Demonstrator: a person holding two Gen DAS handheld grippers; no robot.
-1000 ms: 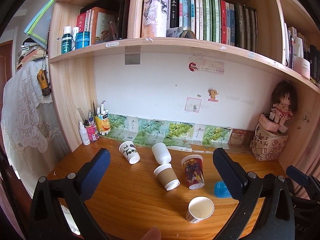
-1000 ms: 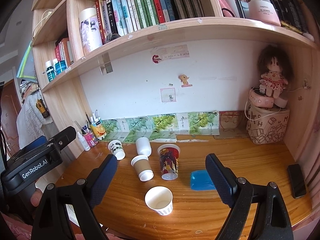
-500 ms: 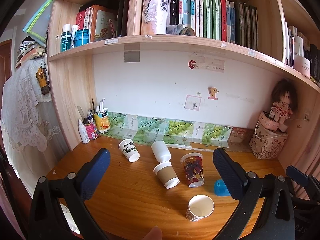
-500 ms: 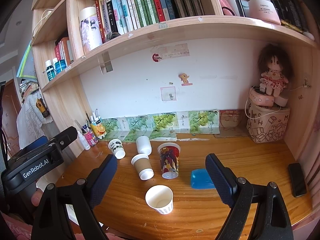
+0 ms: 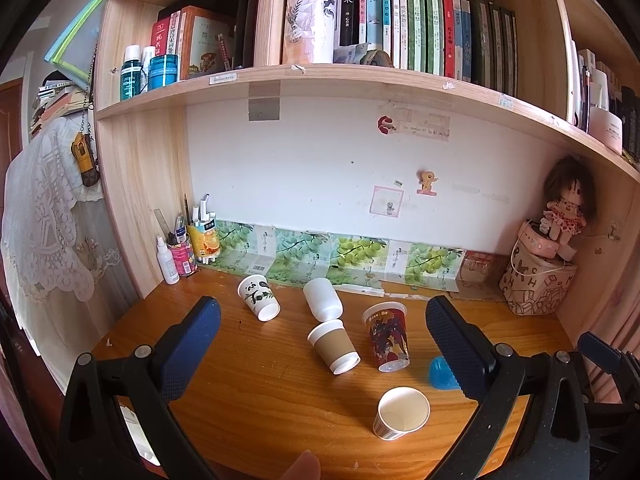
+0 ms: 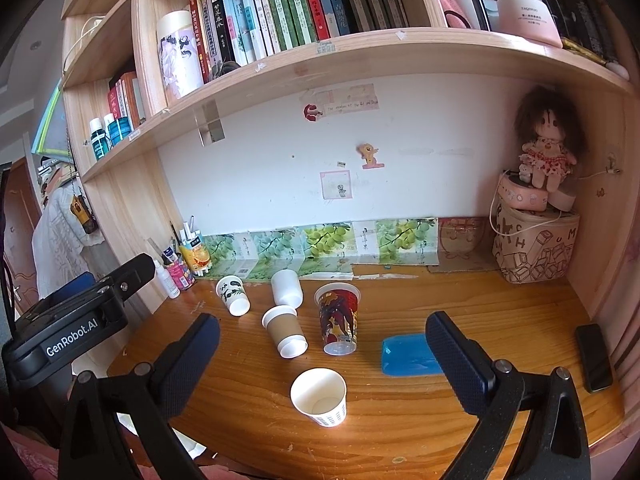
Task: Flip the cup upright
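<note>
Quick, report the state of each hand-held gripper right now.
Left hand-held gripper: open, holding nothing.
Right hand-held gripper: open, holding nothing.

We see a wooden worktop [image 6: 460,312] set in an alcove, a white wall [image 6: 420,184] behind it with stickers, a book-filled wooden shelf [image 5: 360,76] above, and daylight on a lace curtain [image 5: 40,216] past its left edge.

wooden desk [image 6: 500,304] | on it: six cups [image 6: 319,391], blue case [image 6: 408,355], phone [image 6: 593,357], patterned bag [image 6: 536,246]
</note>
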